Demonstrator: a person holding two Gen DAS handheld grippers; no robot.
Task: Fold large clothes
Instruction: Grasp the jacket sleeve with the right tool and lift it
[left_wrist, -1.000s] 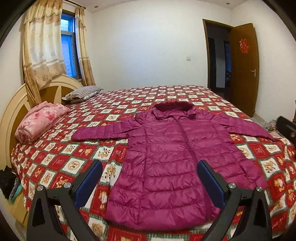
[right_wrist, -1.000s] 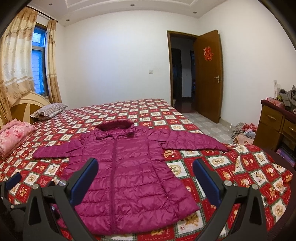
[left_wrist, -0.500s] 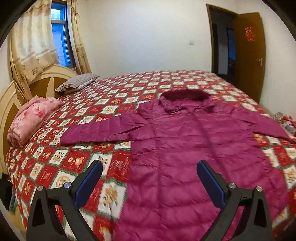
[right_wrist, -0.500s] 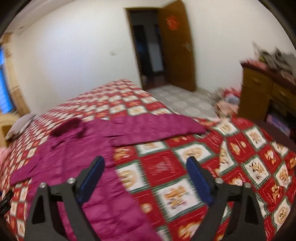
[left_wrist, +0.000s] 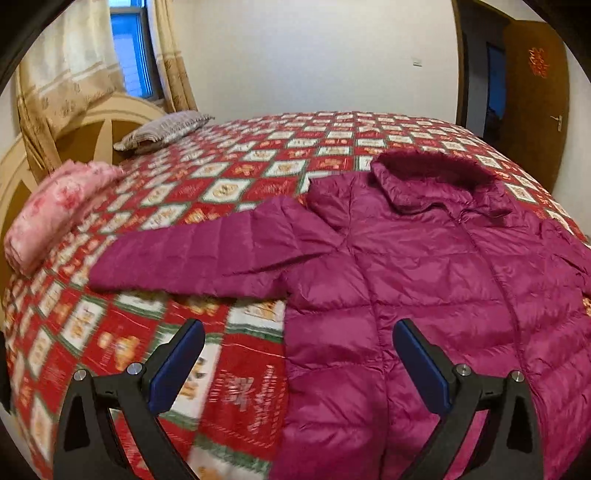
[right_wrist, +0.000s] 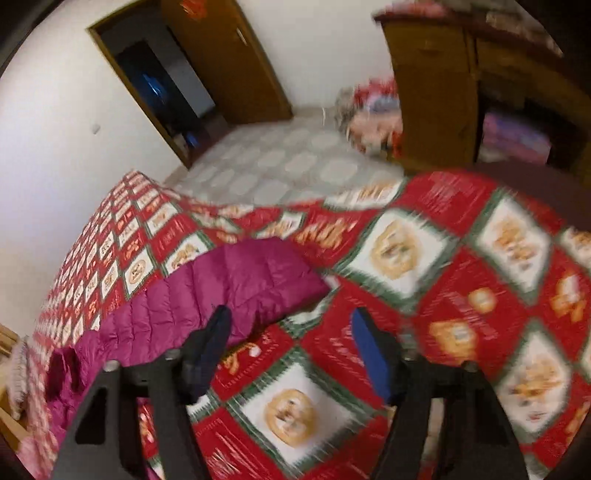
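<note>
Jacket (left_wrist: 424, 280): a magenta quilted puffer, laid flat and front-up on the bed (left_wrist: 236, 376), both sleeves spread outward, no fold made yet.

Nearest, my left tongs (left_wrist: 299, 363) stand wide open and empty above the jacket's side edge, which runs up the frame at 12 o'clock between the two blue pads. My right tongs (right_wrist: 291, 350) are also open and grip nothing; their view is blurred. They point at the bedspread, with the right sleeve cuff (right_wrist: 273, 273) just beyond the tips at 11 o'clock.

Middle distance, left view: the left sleeve (left_wrist: 207, 258) extends toward 10 o'clock from the tongs, lying flat on the bedspread. The hood (left_wrist: 432, 173) sits at 1 o'clock.

Judgement on handling: the garment looks light, soft and puffy, with a glossy shell likely to slip between pads. It should compress easily but spring back, so folds may not hold. I would take each sleeve at the cuff, pinching the full thickness, and carry it across the chest.

Far: a folded pink blanket (left_wrist: 55, 210) at 10 o'clock, a grey pillow (left_wrist: 162, 129) by the headboard, and a door (left_wrist: 532, 99) at 2 o'clock. In the right view, a wooden cabinet (right_wrist: 436, 85) stands past the bed.
</note>
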